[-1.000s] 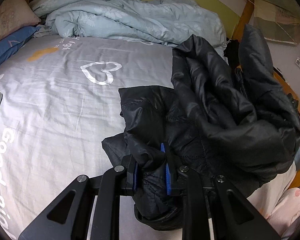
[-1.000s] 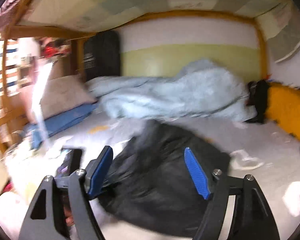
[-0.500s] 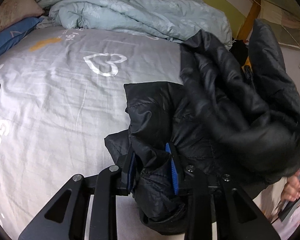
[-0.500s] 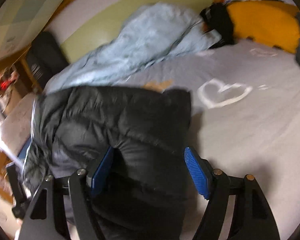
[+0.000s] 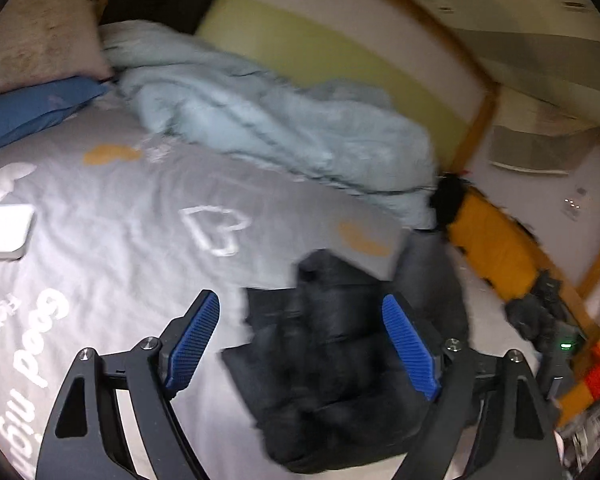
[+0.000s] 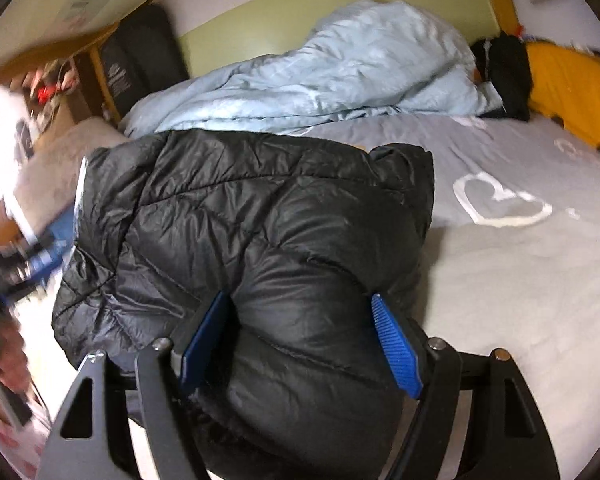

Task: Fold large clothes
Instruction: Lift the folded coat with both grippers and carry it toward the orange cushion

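Left wrist view: left gripper (image 5: 306, 344) jaws opening, nothing gripped; black jacket (image 5: 340, 364) lying bunched on bed (image 5: 100, 240). Right gripper (image 6: 302, 344) straddling jacket bulge, grip unclear. Fold partly done, tidying remaining.

A grey bed sheet (image 5: 112, 240) printed with a white heart outline (image 5: 216, 230) and white lettering is covering the bed. A crumpled light-blue duvet (image 5: 268, 128) is lying along the far side against the green-and-white wall. A blue pillow (image 5: 32, 108) is sitting under a beige pillow (image 5: 32, 40). A white flat device (image 5: 4, 232) is resting on the sheet. An orange cushion (image 6: 576, 92) is lying along the bed edge.
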The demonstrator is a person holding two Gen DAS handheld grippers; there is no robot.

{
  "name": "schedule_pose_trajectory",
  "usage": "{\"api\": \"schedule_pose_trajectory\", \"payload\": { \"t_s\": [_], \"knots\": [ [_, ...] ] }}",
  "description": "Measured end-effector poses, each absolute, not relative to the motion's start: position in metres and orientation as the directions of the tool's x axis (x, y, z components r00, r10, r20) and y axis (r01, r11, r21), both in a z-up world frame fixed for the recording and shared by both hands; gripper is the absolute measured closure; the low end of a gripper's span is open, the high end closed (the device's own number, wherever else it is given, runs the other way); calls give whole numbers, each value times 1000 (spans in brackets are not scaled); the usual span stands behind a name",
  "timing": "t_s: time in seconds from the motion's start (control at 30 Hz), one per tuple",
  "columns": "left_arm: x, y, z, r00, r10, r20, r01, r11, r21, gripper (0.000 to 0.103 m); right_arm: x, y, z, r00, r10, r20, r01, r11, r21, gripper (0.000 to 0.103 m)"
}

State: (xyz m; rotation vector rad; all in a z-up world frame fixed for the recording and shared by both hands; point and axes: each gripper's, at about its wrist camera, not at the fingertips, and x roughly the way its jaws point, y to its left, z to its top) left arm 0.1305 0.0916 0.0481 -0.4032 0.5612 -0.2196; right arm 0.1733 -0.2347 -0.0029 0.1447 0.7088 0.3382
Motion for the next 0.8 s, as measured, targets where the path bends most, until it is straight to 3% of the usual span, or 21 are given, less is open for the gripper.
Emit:
{"api": "schedule_pose_trajectory", "payload": {
  "t_s": [0.17,0.37,0.47,0.6,0.67,0.8],
  "knots": [
    [130,58,49,811,-334,-480,171,920,-352,9,163,-211,-5,713,318,-625,-309,943,128,29],
    [139,32,31,795,-117,-595,30,988,-154,8,157,-203,-4,718,300,-629,-324,943,79,29],
    [147,34,15,767,-50,-640,-32,993,-116,1,157,-204,-3,722,291,-628,-312,947,80,27],
    [154,48,-6,707,72,-704,-175,982,-76,0,155,-210,3,746,258,-614,-263,961,84,21],
    [157,55,-14,685,82,-724,-210,974,-88,0,154,-218,7,772,222,-595,-208,974,92,18],
    [165,68,-31,628,-32,-777,-209,955,-209,0,160,-236,9,750,249,-613,-192,968,159,17]
  ]
}}
